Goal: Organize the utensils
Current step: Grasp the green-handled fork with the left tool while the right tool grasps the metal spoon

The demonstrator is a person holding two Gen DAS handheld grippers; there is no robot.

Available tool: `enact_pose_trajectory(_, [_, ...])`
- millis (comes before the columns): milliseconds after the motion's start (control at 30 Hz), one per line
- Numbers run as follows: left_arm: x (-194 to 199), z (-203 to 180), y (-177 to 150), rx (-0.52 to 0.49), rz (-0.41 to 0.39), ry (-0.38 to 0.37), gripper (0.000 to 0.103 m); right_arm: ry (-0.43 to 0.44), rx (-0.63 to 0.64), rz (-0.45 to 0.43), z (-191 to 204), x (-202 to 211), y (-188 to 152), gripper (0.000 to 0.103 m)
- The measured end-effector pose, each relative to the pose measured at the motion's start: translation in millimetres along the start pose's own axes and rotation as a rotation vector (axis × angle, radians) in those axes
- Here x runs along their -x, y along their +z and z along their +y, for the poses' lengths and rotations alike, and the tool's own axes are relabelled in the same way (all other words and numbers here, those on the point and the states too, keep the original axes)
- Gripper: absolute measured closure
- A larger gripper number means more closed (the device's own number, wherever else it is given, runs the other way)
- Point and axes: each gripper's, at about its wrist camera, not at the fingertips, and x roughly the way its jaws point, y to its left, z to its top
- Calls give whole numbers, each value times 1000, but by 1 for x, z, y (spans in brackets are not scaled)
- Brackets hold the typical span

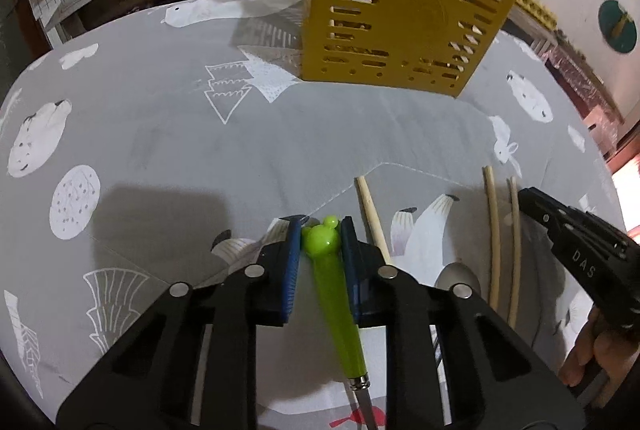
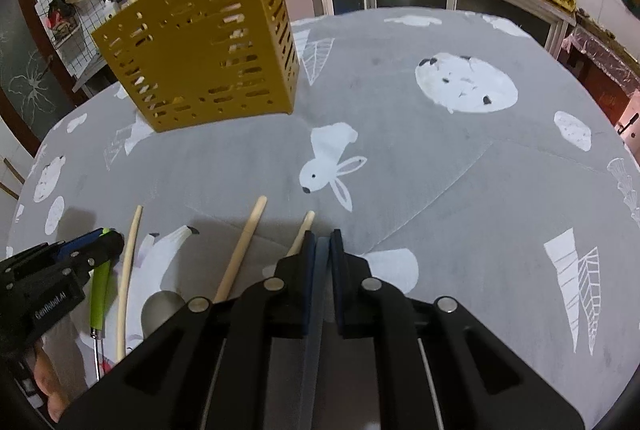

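chopsticks already stand in the yellow holder (image 2: 200, 45), their tips poking out of its top at the far side of the table (image 1: 160, 133), so part of the sorting is done. much is left, though: on the grey cloth near me lie several loose chopsticks (image 1: 493, 230), a metal spoon (image 1: 456, 280) and the green-handled utensil (image 1: 336, 286).

my left tongs (image 1: 320, 242) are clamped on that green handle, the blue pads pressing either side of its round-eared end, while it lies flat on the cloth with its metal shaft pointing back toward me. what sort of head it has i cannot tell, it runs out of view.

my right tongs (image 2: 320, 250) are together with nothing between them, hovering just beside one chopstick (image 2: 300, 234) and not touching it, as far as i can see.

i judge the job to be somewhere in its first half: a few sticks are housed, one utensil is gripped but not yet lifted, and the spoon and remaining sticks wait. the holder sits well apart from the pile, so each piece needs a carry across the table.
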Motion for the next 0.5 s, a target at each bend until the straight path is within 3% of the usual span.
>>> enact_pose_trajectory(233, [15, 5, 1, 4, -58, 9, 84, 10, 0, -82, 1, 23, 5, 95])
enact_pose_trajectory(500, [58, 1, 5, -29, -211, 29, 84, 15, 29, -244, 9, 66, 13, 96])
